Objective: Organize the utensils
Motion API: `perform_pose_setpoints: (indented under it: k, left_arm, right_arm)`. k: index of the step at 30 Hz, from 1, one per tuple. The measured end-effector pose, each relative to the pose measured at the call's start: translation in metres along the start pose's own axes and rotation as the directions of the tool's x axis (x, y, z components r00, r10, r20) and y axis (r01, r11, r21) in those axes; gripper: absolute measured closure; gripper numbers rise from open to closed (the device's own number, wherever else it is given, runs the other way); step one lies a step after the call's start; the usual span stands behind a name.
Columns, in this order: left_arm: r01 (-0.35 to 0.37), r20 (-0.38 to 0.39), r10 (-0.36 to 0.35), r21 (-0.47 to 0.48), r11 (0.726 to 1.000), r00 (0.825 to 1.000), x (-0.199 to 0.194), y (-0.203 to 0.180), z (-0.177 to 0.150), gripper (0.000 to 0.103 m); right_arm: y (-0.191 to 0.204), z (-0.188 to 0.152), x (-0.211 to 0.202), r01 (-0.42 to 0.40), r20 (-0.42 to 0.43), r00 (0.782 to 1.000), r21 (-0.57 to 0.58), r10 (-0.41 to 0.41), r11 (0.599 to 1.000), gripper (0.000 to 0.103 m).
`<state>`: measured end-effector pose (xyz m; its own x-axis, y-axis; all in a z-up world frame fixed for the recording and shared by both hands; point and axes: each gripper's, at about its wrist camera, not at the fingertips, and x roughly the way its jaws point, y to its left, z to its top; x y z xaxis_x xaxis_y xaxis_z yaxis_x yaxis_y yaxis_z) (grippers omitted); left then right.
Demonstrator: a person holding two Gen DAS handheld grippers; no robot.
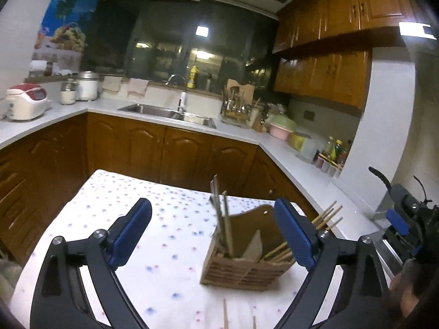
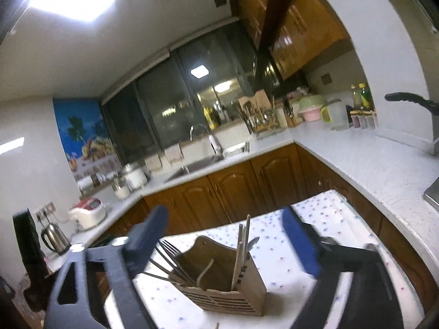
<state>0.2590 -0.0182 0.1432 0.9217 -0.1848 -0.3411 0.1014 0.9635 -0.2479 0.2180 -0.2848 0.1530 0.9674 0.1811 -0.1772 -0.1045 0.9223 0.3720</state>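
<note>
A slatted wooden utensil holder stands on the dotted tablecloth. It holds chopsticks, a spatula and upright metal utensils. My left gripper is open and empty above the table, its right pad beside the holder. Two loose chopsticks lie at the near edge. In the right wrist view the holder shows forks, chopsticks and a spoon. My right gripper is open and empty, raised above and behind the holder. It also shows at the right of the left wrist view.
An L-shaped white counter runs behind and to the right, with a sink, a dish rack, a rice cooker, bowls and bottles. Brown cabinets stand below. A kettle sits far left.
</note>
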Motion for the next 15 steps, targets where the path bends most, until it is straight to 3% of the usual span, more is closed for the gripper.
perform_pose_setpoints:
  k: [3,15]
  left_arm:
    - [-0.012,-0.019,0.012,-0.018,1.000,1.000,-0.012,0.011,-0.015,0.007]
    - [-0.063,-0.116,0.055,-0.074,0.995,0.992,-0.056,0.039,-0.084,0.007]
  right_arm:
    - [0.002,-0.008,-0.021,-0.009,0.020,1.000,0.010,0.008,1.000,0.000]
    - [0.002,-0.076,-0.075,-0.028,-0.062,0.998,0.058,0.032,0.998,0.000]
